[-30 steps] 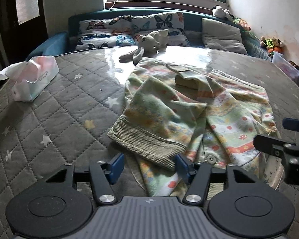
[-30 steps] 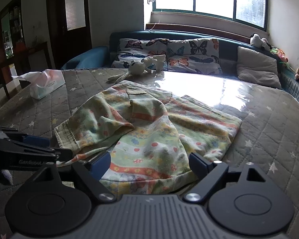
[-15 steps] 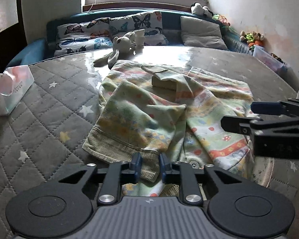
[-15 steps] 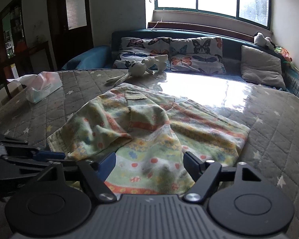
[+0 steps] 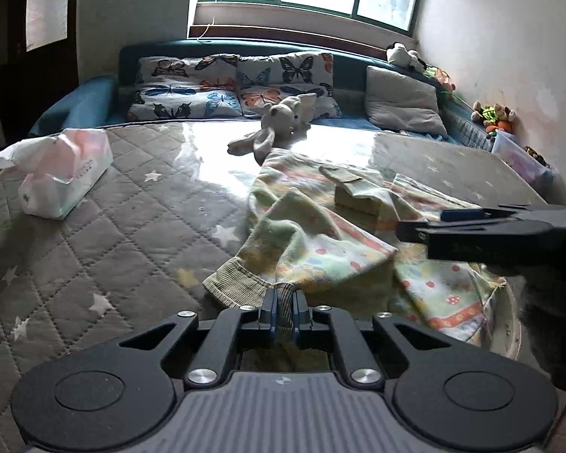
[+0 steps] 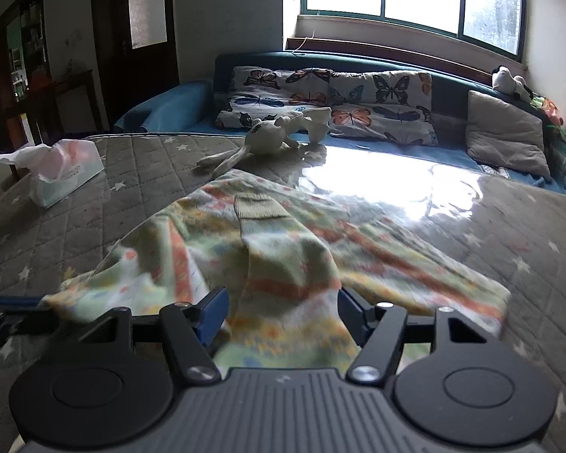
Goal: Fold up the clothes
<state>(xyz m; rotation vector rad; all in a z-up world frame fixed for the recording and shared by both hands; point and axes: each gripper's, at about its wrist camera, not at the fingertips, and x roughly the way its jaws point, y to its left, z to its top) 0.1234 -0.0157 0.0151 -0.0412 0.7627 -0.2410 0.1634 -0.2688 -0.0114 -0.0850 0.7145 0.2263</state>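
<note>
The left gripper [image 5: 283, 311] pinches the garment's ribbed cuff [image 5: 245, 283]; the right gripper [image 6: 281, 311], jaws closing around the hem [image 6: 283, 339], needs a firm hold before lifting to fold.

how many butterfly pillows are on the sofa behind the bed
2: one butterfly pillow toward the left of the sofa, the other butterfly pillow right beside it. A plain grey cushion sits further right. Others may be hidden.

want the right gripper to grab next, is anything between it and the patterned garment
Nothing visible. The garment already lies between the closing jaws of the right gripper. The left gripper is shut on the ribbed cuff.
</note>
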